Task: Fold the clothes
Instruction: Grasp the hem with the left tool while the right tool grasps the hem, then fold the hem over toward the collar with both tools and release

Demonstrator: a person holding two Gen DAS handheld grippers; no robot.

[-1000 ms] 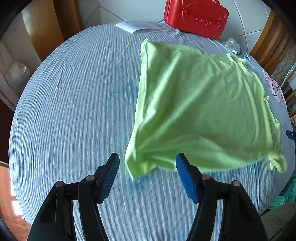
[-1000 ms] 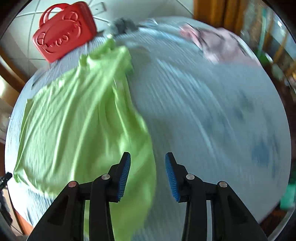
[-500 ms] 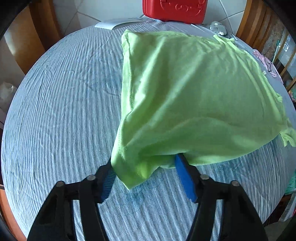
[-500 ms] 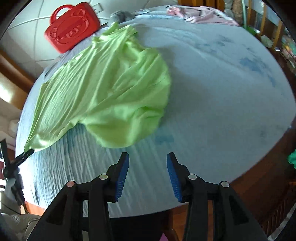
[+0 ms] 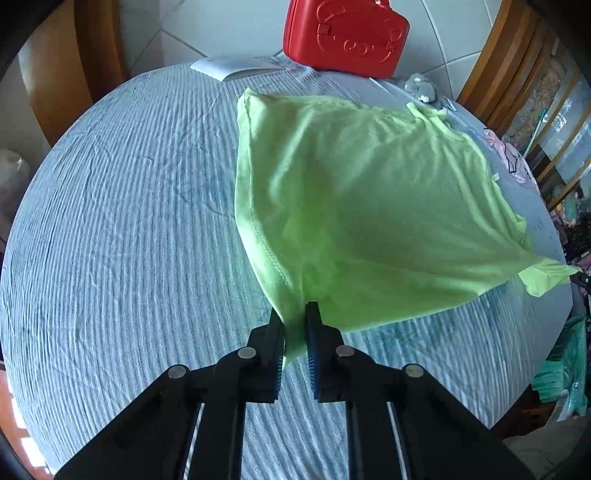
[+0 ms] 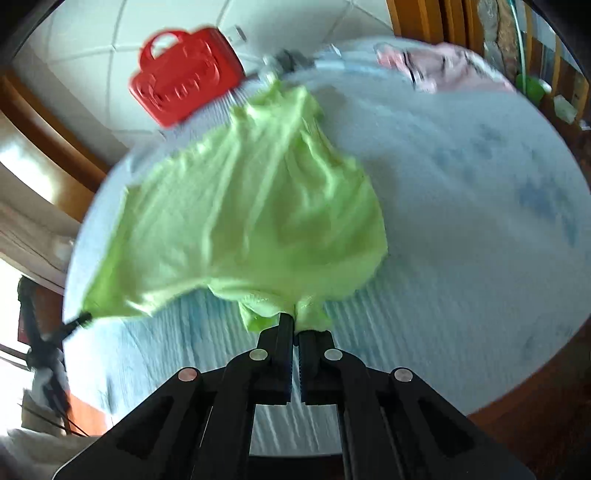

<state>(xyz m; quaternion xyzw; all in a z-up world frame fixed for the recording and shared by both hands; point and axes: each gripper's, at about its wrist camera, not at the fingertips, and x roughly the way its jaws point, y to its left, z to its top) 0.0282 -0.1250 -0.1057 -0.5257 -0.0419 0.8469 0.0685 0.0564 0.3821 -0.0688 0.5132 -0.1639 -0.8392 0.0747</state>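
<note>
Both jaws now closed, left hand-held gripper [image 5: 294, 325] and right hand-held gripper [image 6: 295, 326] pinching green shirt [image 5: 369, 206] corners

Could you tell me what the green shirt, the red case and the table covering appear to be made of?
Green shirt: soft matte knit, probably cotton jersey; it drapes, wrinkles and shows a stitched hem. Red case: likely hard moulded plastic with a slight sheen and embossed shapes. Table covering: pale blue crinkled woven cloth, matte, with fine ridged stripes.
</note>
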